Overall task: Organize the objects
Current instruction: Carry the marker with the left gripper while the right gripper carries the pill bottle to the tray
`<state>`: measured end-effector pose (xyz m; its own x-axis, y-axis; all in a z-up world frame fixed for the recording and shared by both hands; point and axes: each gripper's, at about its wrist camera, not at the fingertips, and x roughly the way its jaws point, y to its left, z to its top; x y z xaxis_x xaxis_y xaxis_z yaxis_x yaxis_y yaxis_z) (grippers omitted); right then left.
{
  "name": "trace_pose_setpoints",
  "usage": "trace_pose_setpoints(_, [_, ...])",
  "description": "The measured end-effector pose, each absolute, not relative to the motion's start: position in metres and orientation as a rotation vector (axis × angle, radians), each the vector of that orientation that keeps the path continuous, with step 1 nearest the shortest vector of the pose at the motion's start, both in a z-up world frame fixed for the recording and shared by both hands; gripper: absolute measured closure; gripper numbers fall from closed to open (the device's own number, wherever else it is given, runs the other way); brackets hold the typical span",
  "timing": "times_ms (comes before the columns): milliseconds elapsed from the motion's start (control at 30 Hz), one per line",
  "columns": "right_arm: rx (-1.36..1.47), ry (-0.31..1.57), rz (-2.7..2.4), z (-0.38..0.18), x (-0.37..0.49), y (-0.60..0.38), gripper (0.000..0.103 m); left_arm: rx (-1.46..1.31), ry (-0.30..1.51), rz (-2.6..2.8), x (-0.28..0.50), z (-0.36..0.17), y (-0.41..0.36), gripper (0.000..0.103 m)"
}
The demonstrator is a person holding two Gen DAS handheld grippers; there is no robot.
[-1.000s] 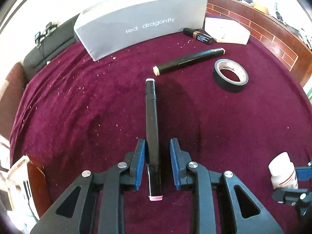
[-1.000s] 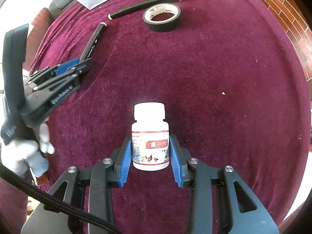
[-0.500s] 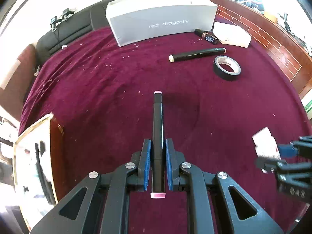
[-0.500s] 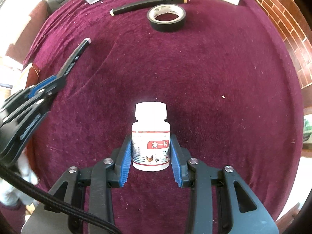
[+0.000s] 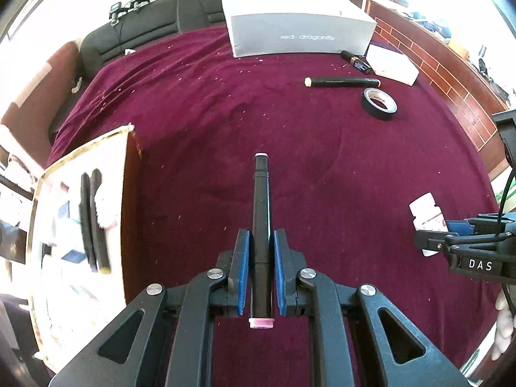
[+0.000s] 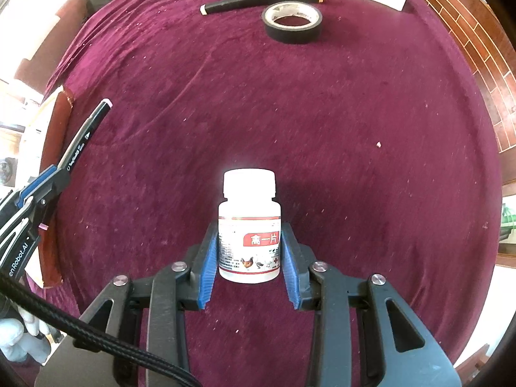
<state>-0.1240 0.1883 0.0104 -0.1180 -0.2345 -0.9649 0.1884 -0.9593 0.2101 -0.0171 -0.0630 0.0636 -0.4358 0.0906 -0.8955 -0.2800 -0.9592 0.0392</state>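
Between the left claw (image 5: 261, 272) pads, the black marker (image 5: 262, 219)

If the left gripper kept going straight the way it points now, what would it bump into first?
Probably the maroon cloth: the left gripper, shut on a black marker, angles down at a bare stretch, so the marker's tip would likely touch first.

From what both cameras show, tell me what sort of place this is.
Probably a room in a home, not a workshop. A wine-red velvety cloth covers the work surface, a black padded seat or sofa stands behind it, and red-brown brick-patterned tiling runs along the right. A grey shoebox adds to the household look.
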Motion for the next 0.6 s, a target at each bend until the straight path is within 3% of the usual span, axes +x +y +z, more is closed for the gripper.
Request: trace_pose_setpoints(600, [1.793, -0.024, -2.104, 0.038, -0.094, 0.148, 0.069, -1.506, 0.156, 2.530, 0.024, 0.088, -0.114, 0.091])
